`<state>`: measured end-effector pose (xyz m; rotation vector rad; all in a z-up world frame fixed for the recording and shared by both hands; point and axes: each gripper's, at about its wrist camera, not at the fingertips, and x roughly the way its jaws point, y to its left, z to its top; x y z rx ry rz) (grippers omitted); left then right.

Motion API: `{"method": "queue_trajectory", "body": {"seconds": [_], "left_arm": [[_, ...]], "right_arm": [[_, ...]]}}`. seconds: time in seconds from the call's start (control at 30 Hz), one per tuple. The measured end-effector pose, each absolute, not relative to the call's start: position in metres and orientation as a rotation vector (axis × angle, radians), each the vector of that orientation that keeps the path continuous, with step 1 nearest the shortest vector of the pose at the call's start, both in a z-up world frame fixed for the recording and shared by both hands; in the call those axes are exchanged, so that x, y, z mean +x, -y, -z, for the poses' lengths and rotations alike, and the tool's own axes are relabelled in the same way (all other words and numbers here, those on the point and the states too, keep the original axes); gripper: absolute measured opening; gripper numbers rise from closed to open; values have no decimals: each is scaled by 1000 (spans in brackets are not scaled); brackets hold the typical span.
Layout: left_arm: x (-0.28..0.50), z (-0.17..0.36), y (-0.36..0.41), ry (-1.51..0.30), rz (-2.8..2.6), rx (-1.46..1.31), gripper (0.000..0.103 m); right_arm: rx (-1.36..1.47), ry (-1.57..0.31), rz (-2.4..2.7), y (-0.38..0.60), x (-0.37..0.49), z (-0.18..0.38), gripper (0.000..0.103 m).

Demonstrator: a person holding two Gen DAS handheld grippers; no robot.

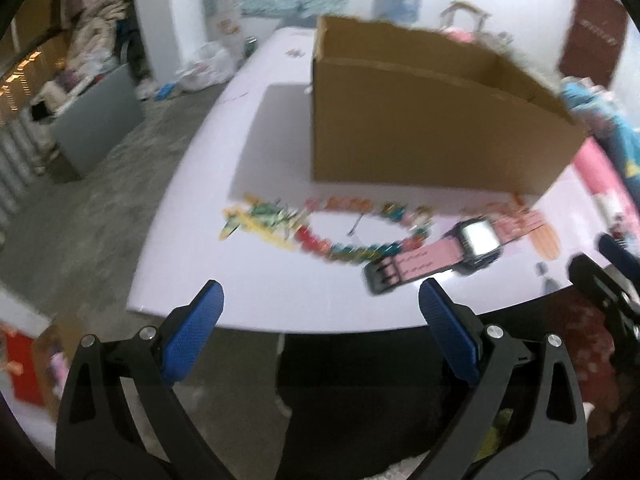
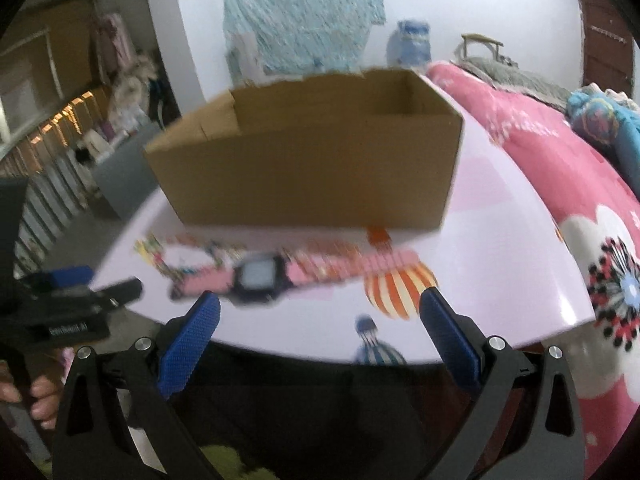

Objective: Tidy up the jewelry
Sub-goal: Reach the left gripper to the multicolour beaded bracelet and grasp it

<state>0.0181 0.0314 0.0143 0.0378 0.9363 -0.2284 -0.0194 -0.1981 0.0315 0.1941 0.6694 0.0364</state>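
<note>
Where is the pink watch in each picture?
Left wrist view: the pink watch lies lower right of centre, on the table in front of the cardboard box.
Right wrist view: the watch lies just left of centre, low.
Shared landmark: the cardboard box behind it.

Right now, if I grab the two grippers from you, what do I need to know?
Left gripper: jaws open, holding nothing, hovering off the table's near edge.
Right gripper: the same, open and empty.
Cardboard box: open on top, at the back of the table; its inside is mostly hidden.
Pink watch, bead necklace and a blurry pile of colourful pieces lie loose in front of the box.
Done: nothing visibly put away.
Left: probably move everything into the box, watch first, being nearest.
</note>
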Motion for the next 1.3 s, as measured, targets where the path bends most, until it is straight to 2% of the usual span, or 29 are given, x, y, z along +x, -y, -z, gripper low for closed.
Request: {"method": "queue_trajectory", "body": {"seconds": [0.1, 0.17, 0.33, 0.47, 0.5, 0.53, 0.6, 0.73, 0.93, 1.03, 1.3], "left_arm": [[19, -23, -43, -867, 327, -55, 95], [24, -28, -46, -852, 338, -75, 95], [43, -27, -50, -864, 360, -87, 95], [57, -20, -45, -872, 353, -40, 94], [59, -18, -43, -873, 356, -24, 89], [62, -16, -42, -878, 355, -3, 75], [71, -8, -36, -913, 348, 49, 61], [87, 6, -32, -984, 341, 84, 44], [96, 18, -35, -1023, 303, 149, 10], [97, 18, -44, -1016, 297, 137, 9], [101, 18, -60, -1020, 293, 91, 9]], "right_arm": [[218, -653, -121, 190, -9, -40, 97], [239, -663, -193, 182, 3, -44, 94], [299, -730, -296, 168, 35, -43, 72], [315, -778, -319, 161, 52, -38, 60], [312, -789, -321, 159, 55, -37, 56], [310, -797, -322, 157, 57, -36, 52], [304, -817, -320, 154, 62, -33, 51], [301, -846, -311, 155, 74, -28, 46], [285, -887, -318, 150, 86, -20, 35], [282, -914, -341, 144, 93, -16, 32], [258, -1010, -440, 115, 115, 1, 32]]}}
